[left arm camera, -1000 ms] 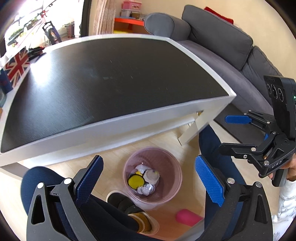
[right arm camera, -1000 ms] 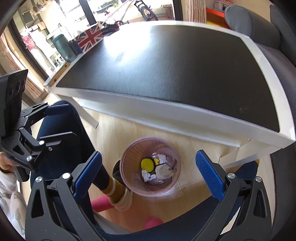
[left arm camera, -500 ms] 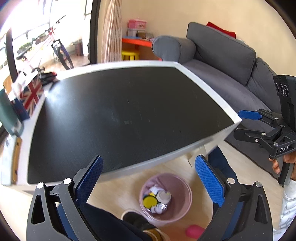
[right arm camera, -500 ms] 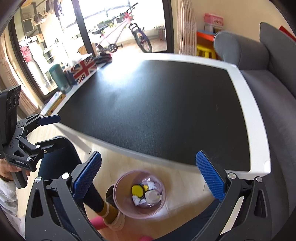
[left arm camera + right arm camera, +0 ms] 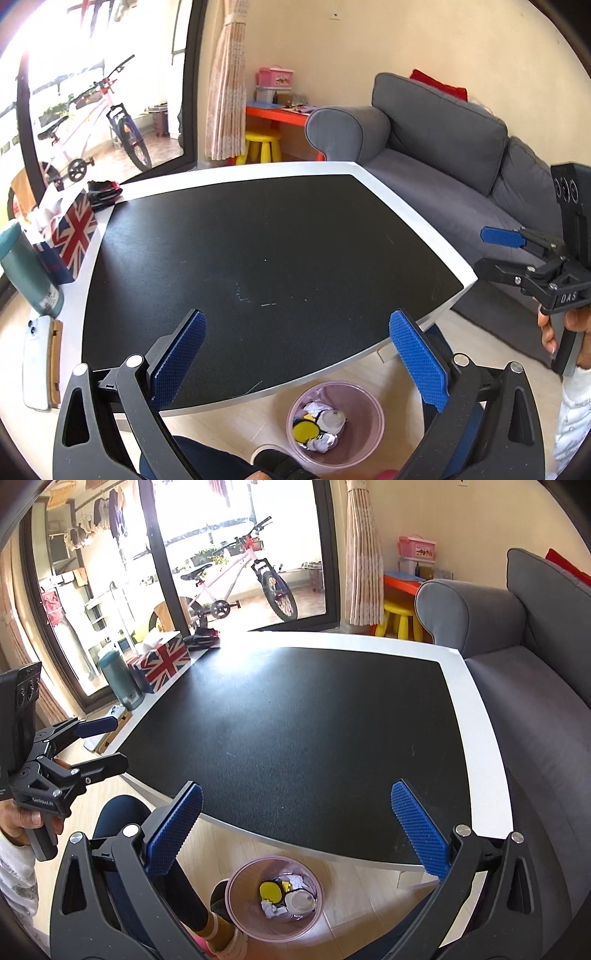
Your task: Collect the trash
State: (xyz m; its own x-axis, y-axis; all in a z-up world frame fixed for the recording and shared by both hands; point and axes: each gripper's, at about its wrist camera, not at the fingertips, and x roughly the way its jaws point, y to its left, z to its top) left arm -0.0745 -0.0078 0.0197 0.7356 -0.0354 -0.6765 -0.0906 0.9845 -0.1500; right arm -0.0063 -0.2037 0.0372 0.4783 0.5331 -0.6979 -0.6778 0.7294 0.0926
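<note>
Two tongs, left tongs and right tongs, spread apart, empty, above counter; trash bin at 6 o'clock, on floor.

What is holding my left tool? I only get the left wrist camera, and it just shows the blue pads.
Observer: A hand grips the left tool by its black handle. Its jaws stand open with nothing between them.
Operator: Is anything up above the pink-and-white bicycle?
Observer: Yes, clothes hang on a line over the balcony, up and to the left of it.
Operator: Who is next to the round see-through pink plastic bin?
Observer: A person's leg, wearing a mustard-yellow sock, stands right beside the bin.
</note>
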